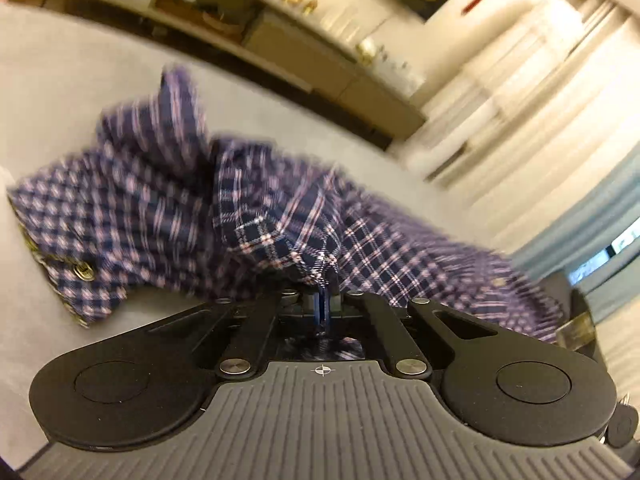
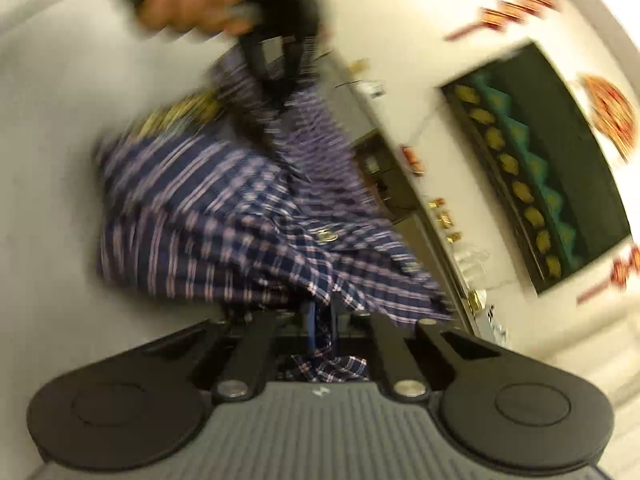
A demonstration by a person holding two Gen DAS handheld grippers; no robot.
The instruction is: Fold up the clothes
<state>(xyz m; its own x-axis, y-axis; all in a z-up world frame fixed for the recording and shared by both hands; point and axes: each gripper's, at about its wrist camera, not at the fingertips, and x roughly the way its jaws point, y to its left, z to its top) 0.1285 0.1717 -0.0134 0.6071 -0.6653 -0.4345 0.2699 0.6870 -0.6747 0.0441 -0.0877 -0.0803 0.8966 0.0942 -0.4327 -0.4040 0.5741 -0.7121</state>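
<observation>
Garment: a navy-and-pink plaid shirt (image 1: 168,200) hangs bunched and creased above a pale grey surface (image 1: 52,92), not flat and not in any fold that shows; both views are smeared by motion.

Left gripper (image 1: 323,300): fingers drawn together and clamped on a hem or edge of the plaid cloth, with a tongue of the fabric pulled back between the linkages toward the camera.

Right gripper (image 2: 320,312): likewise closed tight on the cloth, a scrap of plaid showing behind the fingertips.

Where the shirt lies from the left tool: it fans away from the pinch toward 10 o'clock, a snap-buttoned flap (image 1: 82,270) low at 9 o'clock, and a second stretch running off to 3 o'clock.

Where it lies from the right tool: the cloth climbs from the pinch toward 11 o'clock, where the other gripper, seen here as a dark frame (image 2: 280,60) under the person's hand (image 2: 192,4), meets it at 12 o'clock.

Long axis: judged from the right wrist view, the shirt is stretched roughly along the line between the two pinch points.

Nearer hand: neither; each holds its own end.

Stage: the scene fits either a shake-out to spread the shirt or a carry of one edge across for a fold; the blur does not settle which.
</observation>
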